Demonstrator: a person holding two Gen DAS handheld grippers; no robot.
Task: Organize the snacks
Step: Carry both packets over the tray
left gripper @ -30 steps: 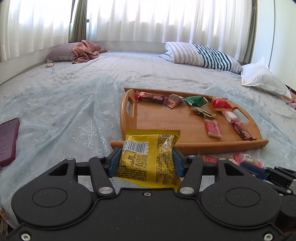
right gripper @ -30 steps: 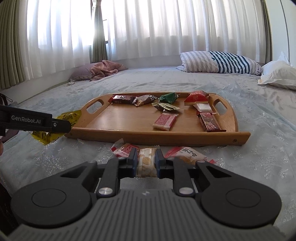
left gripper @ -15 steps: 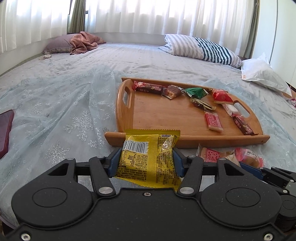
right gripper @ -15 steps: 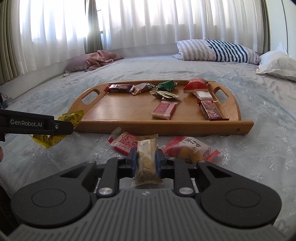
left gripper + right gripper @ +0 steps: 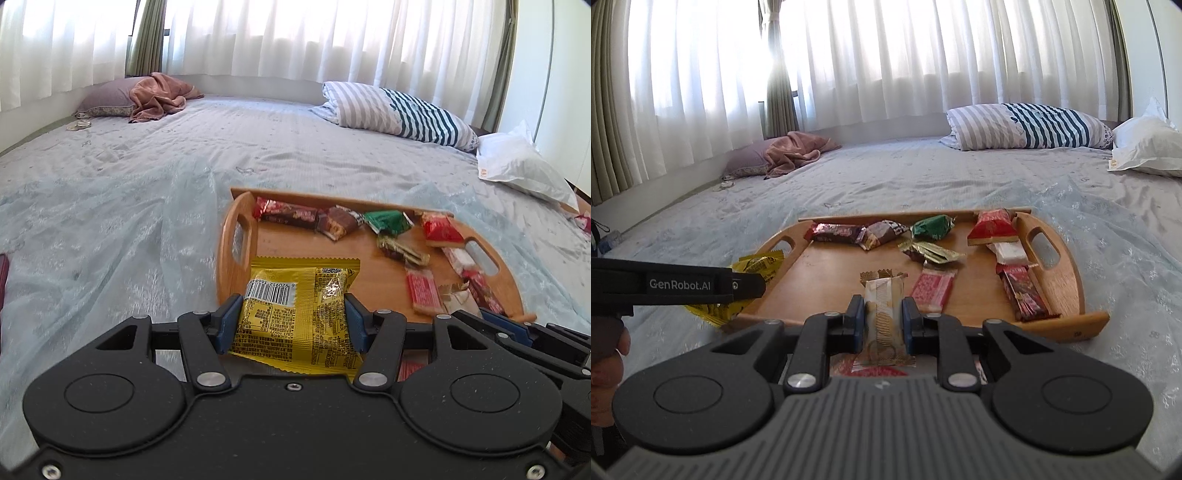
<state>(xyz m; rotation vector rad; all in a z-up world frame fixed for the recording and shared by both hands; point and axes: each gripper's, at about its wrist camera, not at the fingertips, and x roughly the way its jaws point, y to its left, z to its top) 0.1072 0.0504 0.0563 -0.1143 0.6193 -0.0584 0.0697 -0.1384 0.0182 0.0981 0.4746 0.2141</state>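
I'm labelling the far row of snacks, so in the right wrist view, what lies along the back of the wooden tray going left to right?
Dark red bar wrapper → brown patterned wrapper → green foil packet → red wedge-shaped packet.

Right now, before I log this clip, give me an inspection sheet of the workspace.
Surface: bed sheet, a sheer snowflake cloth over its near part.
Job's things: wooden tray holding about eight wrapped snacks.
Clutter: striped pillow, white bag, pink cloth.
Grippers: left gripper shut on yellow packet; right gripper shut on beige wafer bar.
Cables: nothing seen.
Surroundings: white curtains, daylight behind.
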